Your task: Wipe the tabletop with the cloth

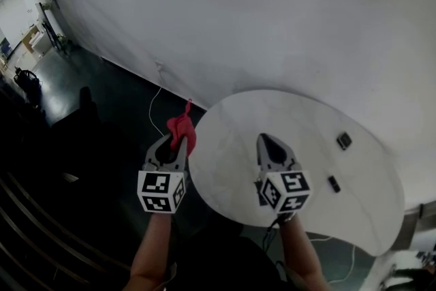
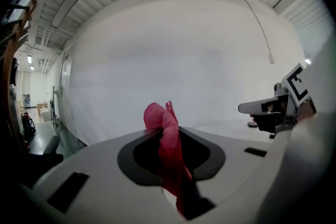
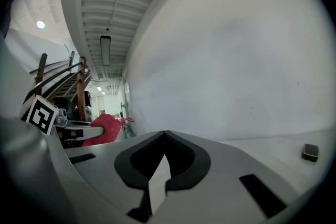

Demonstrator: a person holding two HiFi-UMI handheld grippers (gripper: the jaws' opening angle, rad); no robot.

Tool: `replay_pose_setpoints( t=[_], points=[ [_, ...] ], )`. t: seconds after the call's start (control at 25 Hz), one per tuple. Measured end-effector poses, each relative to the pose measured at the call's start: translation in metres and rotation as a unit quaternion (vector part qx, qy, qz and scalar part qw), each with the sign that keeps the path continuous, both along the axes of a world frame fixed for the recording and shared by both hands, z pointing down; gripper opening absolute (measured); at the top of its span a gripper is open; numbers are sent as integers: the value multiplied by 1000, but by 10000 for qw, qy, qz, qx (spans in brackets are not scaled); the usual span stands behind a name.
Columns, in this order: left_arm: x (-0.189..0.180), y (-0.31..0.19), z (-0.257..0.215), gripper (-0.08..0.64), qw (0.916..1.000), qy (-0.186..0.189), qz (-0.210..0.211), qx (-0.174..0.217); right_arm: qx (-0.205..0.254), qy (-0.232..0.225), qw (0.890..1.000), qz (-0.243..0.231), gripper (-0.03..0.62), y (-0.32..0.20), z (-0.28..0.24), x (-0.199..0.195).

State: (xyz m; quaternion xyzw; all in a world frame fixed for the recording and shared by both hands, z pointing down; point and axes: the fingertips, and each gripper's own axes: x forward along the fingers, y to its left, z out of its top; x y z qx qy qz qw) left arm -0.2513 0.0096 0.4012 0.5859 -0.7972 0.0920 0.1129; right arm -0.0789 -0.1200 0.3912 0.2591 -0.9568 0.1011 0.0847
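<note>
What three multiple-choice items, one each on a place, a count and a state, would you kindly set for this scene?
1. Where is the red cloth? A. on the floor. B. in the left gripper's jaws. C. hung on the wall.
2. How many small dark items lie on the tabletop? A. none. B. five. C. two.
3. How are the right gripper's jaws? A. shut on nothing. B. shut on the red cloth. C. wide apart.
Answers: 1 B, the left gripper view shows the jaws clamped on it. 2 C, the head view shows one and another. 3 A, the tips meet with nothing between.
</note>
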Motion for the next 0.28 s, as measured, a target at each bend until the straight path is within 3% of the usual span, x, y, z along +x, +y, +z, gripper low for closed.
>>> replay_pose_setpoints(
  t=[0.28],
  points=[
    [-3, 0, 3, 75, 10000, 1, -17, -22, 4, 35, 10000, -36, 2, 2, 2, -3]
  ],
)
